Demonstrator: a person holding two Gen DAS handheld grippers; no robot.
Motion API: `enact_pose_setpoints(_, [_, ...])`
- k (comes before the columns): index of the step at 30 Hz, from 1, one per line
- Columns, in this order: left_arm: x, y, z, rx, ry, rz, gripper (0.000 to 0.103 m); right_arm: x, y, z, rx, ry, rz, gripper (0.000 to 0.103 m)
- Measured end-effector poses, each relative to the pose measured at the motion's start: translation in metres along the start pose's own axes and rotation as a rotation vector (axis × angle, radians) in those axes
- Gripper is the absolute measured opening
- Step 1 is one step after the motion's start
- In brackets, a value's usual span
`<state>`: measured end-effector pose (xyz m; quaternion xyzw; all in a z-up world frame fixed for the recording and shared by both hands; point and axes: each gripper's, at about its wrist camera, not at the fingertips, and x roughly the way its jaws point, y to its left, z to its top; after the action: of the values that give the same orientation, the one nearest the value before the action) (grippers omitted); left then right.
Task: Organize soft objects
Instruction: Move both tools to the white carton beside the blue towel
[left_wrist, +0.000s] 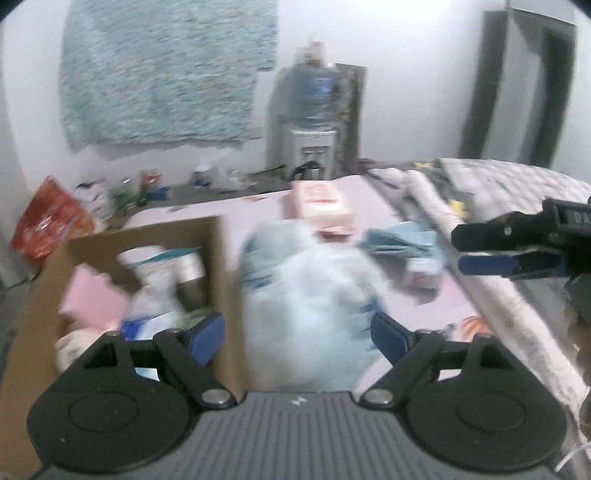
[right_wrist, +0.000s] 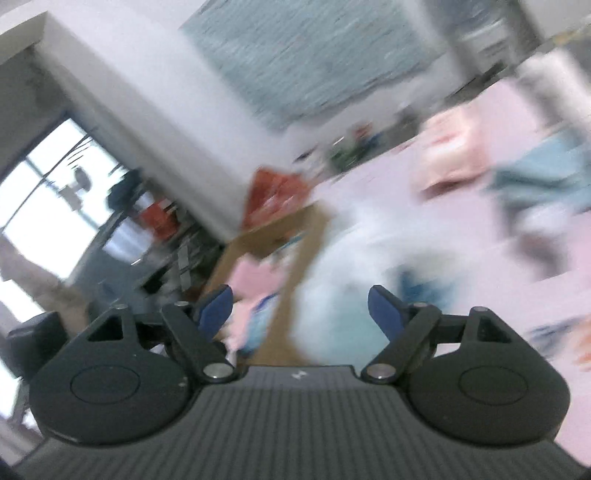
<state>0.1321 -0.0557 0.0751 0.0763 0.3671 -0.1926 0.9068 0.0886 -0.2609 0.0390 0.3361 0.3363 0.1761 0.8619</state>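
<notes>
A cardboard box (left_wrist: 221, 280) stands at the left on the pink surface (left_wrist: 258, 210); it holds a pink cloth (left_wrist: 92, 295) and white and blue packs. Right beside it lies a big pale blue-white soft bundle (left_wrist: 310, 295), badly blurred. My left gripper (left_wrist: 297, 336) is open just short of the bundle, its blue pads apart from it. My right gripper (left_wrist: 460, 251) comes in from the right edge, over the table's right side. In the right wrist view the right gripper (right_wrist: 301, 308) is open and empty, facing the bundle (right_wrist: 351, 266) and the box (right_wrist: 258, 236).
Farther back lie a pink tissue pack (left_wrist: 321, 210), a folded blue cloth (left_wrist: 399, 240) and a small white box (left_wrist: 423, 275). A pale roll (left_wrist: 443, 221) lines the table's right edge beside a quilted bed (left_wrist: 517, 184). A water dispenser (left_wrist: 314, 122) and a red bag (left_wrist: 48, 221) stand by the wall.
</notes>
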Motion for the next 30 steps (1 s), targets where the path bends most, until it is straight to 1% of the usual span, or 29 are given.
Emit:
enact_pose_setpoints(2, [0.016,-0.027,0.002,0.03,-0.013,0.0,0.087,-0.024,-0.024,0.01,0.004,-0.035,-0.068,0.081])
enact_pose_setpoints(4, [0.033,-0.057,0.007,0.073,-0.031,-0.009,0.087,-0.044,-0.049,0.019,0.013,-0.059,-0.115,0.081])
enact_pose_setpoints(6, [0.051,-0.083,0.013,0.11,-0.028,-0.019,0.087,-0.046,-0.067,0.016,0.02,-0.072,-0.146,0.081])
enact_pose_setpoints(7, [0.063,-0.095,0.017,0.125,-0.02,-0.03,0.087,-0.051,-0.078,0.021,0.02,-0.075,-0.16,0.081])
enact_pose_setpoints(9, [0.087,-0.115,0.026,0.137,0.003,-0.058,0.087,-0.048,-0.092,0.025,0.007,-0.068,-0.182,0.081])
enact_pose_setpoints(12, [0.121,-0.134,0.038,0.13,0.052,-0.109,0.087,-0.041,-0.114,0.038,-0.037,-0.039,-0.216,0.081])
enact_pose_setpoints(16, [0.175,-0.157,0.049,0.121,0.135,-0.158,0.087,-0.016,-0.14,0.067,-0.063,0.01,-0.248,0.081])
enact_pose_setpoints(18, [0.199,-0.163,0.051,0.114,0.175,-0.17,0.085,-0.004,-0.152,0.076,-0.062,0.02,-0.242,0.081])
enact_pose_setpoints(21, [0.229,-0.167,0.053,0.102,0.223,-0.171,0.079,0.006,-0.161,0.082,-0.051,0.021,-0.218,0.081])
enact_pose_setpoints(23, [0.245,-0.169,0.053,0.088,0.248,-0.165,0.066,0.011,-0.171,0.084,-0.029,0.019,-0.21,0.081])
enact_pose_setpoints(24, [0.251,-0.17,0.053,0.081,0.258,-0.162,0.062,0.013,-0.176,0.084,-0.017,0.02,-0.204,0.081])
enact_pose_setpoints(25, [0.256,-0.169,0.052,0.071,0.268,-0.165,0.056,0.016,-0.182,0.083,-0.003,0.018,-0.195,0.081])
enact_pose_setpoints(27, [0.26,-0.167,0.051,0.044,0.277,-0.196,0.047,0.018,-0.19,0.079,0.024,0.019,-0.177,0.081])
enact_pose_setpoints(28, [0.261,-0.166,0.051,0.03,0.279,-0.217,0.037,0.019,-0.194,0.076,0.034,0.018,-0.171,0.081])
enact_pose_setpoints(30, [0.257,-0.169,0.051,0.035,0.267,-0.211,0.021,0.018,-0.199,0.07,0.055,0.012,-0.169,0.081])
